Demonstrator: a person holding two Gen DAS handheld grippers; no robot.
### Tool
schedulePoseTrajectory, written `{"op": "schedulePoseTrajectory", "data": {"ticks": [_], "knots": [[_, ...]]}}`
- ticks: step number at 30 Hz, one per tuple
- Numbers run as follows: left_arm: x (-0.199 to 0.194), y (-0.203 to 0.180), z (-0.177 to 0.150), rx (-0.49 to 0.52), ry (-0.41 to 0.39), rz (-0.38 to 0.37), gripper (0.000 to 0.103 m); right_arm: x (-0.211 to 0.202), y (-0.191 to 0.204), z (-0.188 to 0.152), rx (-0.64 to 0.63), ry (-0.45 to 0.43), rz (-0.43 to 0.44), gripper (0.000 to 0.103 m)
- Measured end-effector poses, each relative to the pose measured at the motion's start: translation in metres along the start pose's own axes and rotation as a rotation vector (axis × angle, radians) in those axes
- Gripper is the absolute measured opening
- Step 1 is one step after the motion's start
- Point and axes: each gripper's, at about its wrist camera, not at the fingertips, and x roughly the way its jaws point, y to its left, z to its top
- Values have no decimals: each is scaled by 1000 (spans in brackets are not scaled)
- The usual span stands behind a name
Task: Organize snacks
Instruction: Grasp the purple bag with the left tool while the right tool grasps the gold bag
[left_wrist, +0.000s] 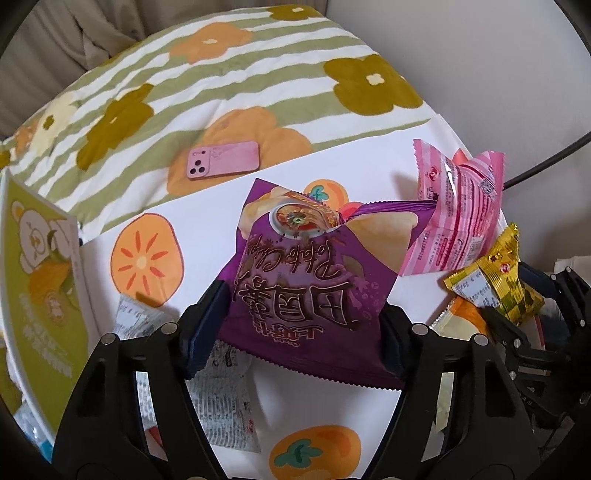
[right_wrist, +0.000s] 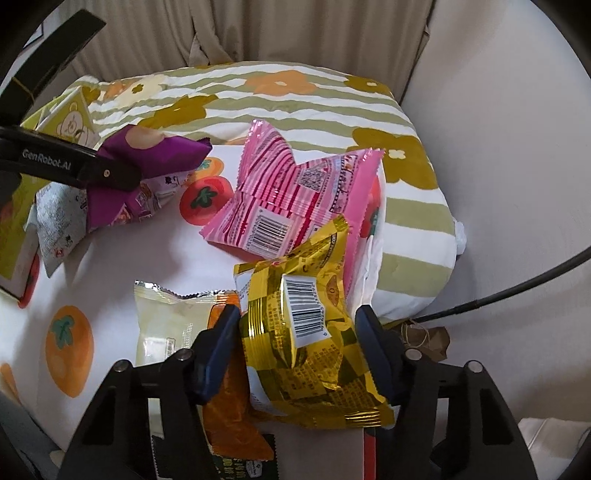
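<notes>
My left gripper, pointing steeply down, pinches the purple bag at centre frame; I see no container holding it. My right gripper, lower centre, clamps the gold bag over the white cloth. The green box at far left is cut off, contents hidden.
</notes>
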Motion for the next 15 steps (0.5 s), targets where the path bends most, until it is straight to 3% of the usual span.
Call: {"op": "schedulePoseTrajectory", "data": {"ticks": [4,15], "knots": [[-8,-2,-6,-7,-11,-4,62,-3,8,-1,-45,-15,-1,41],[-44,-8,-23,-49,-94,-18,60,-33,6,-3,-47,-95,2,35]]}}
